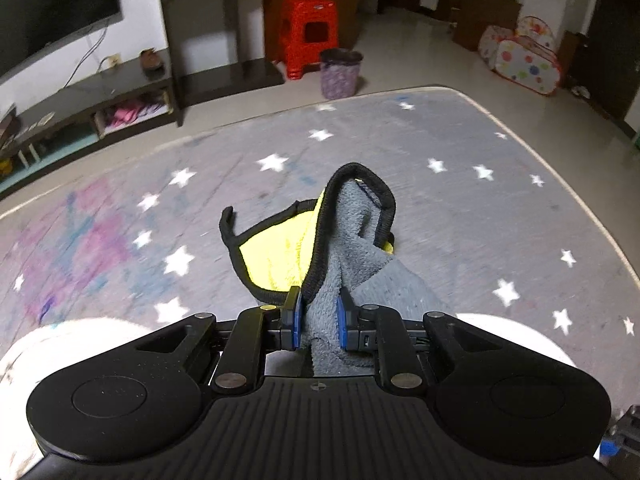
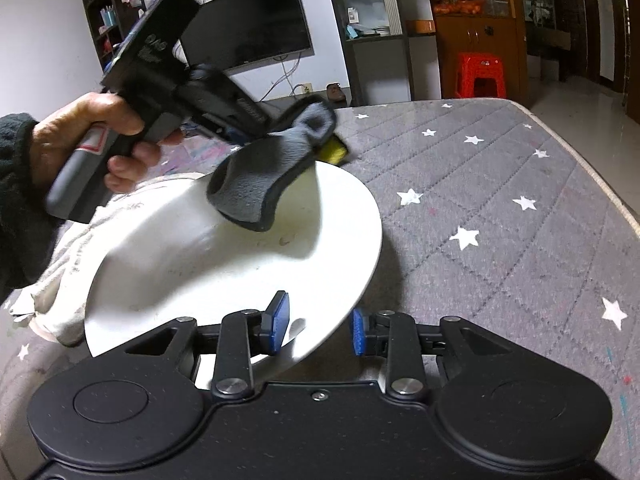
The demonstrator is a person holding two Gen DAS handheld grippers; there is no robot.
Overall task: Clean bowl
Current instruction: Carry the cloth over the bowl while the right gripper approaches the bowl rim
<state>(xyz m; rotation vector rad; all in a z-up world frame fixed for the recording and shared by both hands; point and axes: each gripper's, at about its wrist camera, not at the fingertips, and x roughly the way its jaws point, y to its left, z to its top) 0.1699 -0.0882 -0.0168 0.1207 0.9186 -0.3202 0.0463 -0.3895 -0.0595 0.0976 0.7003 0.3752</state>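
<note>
Left tongs (image 1: 318, 314) clenched on grey-yellow cloth (image 1: 344, 240); cloth's lower fold pressed inside white bowl (image 2: 224, 264) (blurred). Right tongs (image 2: 318, 330) grasping bowl's near rim, bowl tilted above star-patterned tabletop (image 2: 500, 200). Crumpled beige rag (image 2: 60, 272) lies just beside bowl. Hand (image 2: 92, 136) grips left handle.

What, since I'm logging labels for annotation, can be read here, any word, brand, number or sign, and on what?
Nothing reads clearly.
White marking on the left gripper: blurred, unreadable.
Red-edged sticker on its handle: no legible text.
Label on the red stool: too small.
</note>
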